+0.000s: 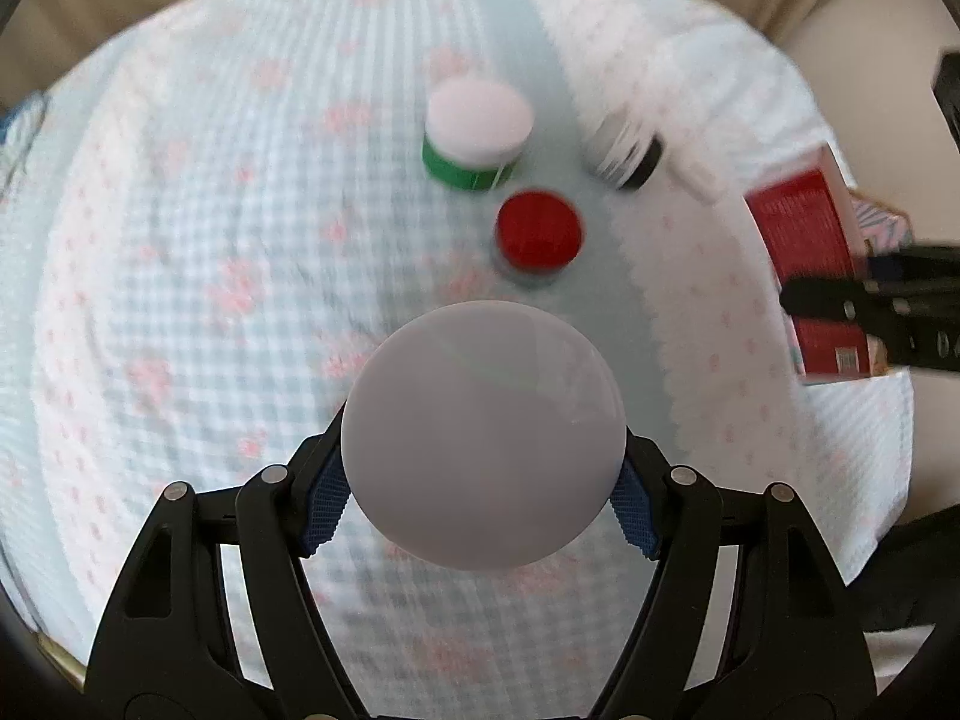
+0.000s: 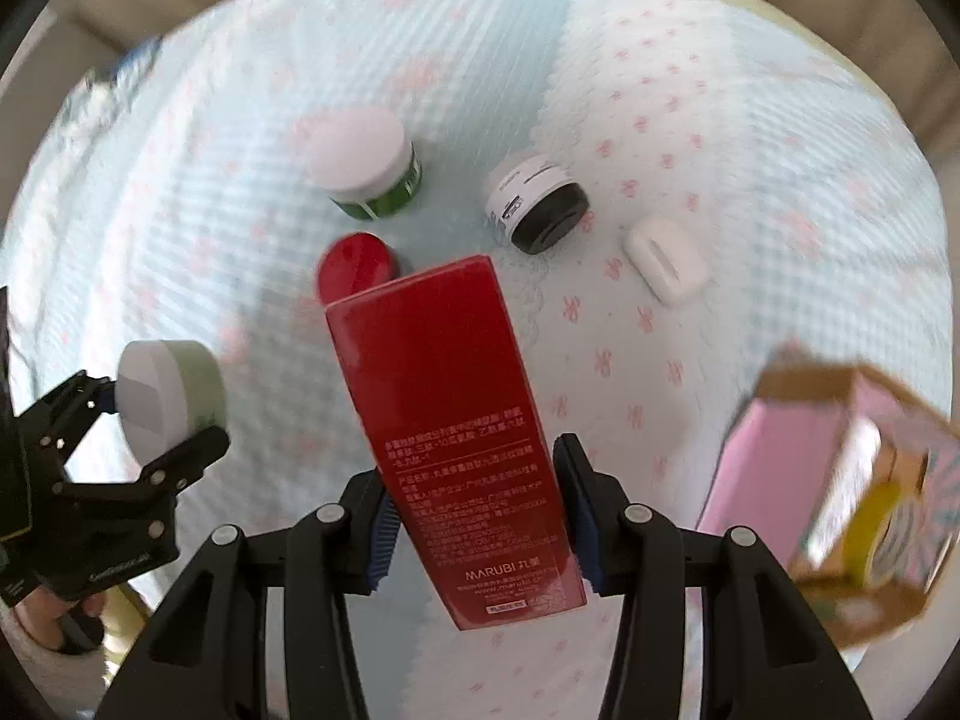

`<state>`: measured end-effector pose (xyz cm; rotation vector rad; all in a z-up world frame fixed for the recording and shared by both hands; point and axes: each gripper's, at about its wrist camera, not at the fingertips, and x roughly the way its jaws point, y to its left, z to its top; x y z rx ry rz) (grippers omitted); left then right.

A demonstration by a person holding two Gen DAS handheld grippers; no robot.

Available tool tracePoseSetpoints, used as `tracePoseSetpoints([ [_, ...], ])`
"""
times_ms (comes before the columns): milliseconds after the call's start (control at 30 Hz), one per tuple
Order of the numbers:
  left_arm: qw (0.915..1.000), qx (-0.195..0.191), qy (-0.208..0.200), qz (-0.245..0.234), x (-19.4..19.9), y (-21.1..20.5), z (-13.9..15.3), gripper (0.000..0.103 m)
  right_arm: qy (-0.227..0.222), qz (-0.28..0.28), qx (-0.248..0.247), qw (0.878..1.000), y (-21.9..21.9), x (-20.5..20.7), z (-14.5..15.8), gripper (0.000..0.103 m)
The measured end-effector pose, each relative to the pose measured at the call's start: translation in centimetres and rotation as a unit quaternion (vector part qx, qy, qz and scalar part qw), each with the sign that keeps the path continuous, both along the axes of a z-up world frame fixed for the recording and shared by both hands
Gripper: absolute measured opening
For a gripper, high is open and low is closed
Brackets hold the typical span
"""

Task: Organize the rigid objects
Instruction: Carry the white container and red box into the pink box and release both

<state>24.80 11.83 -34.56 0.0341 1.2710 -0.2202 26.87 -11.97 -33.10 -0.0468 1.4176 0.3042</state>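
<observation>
The right gripper (image 2: 477, 516) pinches a tall red cardboard carton (image 2: 450, 420) across its width, long axis running forward toward the red-capped jar (image 2: 355, 267) on the blue gingham cloth (image 2: 750, 180). The left gripper (image 1: 483, 507) clamps a round white-lidded pale green jar (image 1: 483, 444), held above the cloth on the near side of that jar. Beyond the red-capped jar stand a green tub with a white lid (image 2: 369, 162), a tipped black-and-white jar (image 2: 537, 204) and a white earbud case (image 2: 663, 264); a pink open box (image 2: 828, 480) waits to its right, likely the carton's destination.
</observation>
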Motion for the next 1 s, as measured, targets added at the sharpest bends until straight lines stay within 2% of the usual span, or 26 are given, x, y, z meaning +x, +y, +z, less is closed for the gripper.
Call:
tracePoseSetpoints([
  [200, 0.9989, -0.013, -0.043, -0.013, -2.7, -2.1, 6.4, 0.070, -0.019, -0.059, 0.034, 0.997, -1.3, -4.8, 5.3, 0.044],
  [300, 0.9981, -0.015, -0.057, -0.018, -4.2, -4.8, 8.4, 0.070, -0.023, -0.080, 0.042, 0.996, -2.1, -7.1, 6.4, 0.044],
  [433, 0.9975, -0.023, -0.061, -0.027, -5.7, -7.1, 9.0, 0.070, -0.032, -0.100, 0.047, 0.993, -4.8, -10.0, 7.7, 0.044],
  [667, 0.9961, -0.038, -0.076, -0.023, -8.5, -13.0, 12.4, 0.070, -0.054, -0.129, 0.065, 0.988, -10.9, -13.7, 9.9, 0.044],
  [800, 0.9951, -0.053, -0.079, -0.025, -9.0, -18.0, 13.6, 0.070, -0.062, -0.139, 0.067, 0.986, -15.8, -15.0, 10.6, 0.044],
  [1000, 0.9938, -0.065, -0.079, -0.043, -7.9, -24.5, 13.7, 0.070, -0.074, -0.188, 0.077, 0.976, -24.5, -15.8, 10.6, 0.044],
])
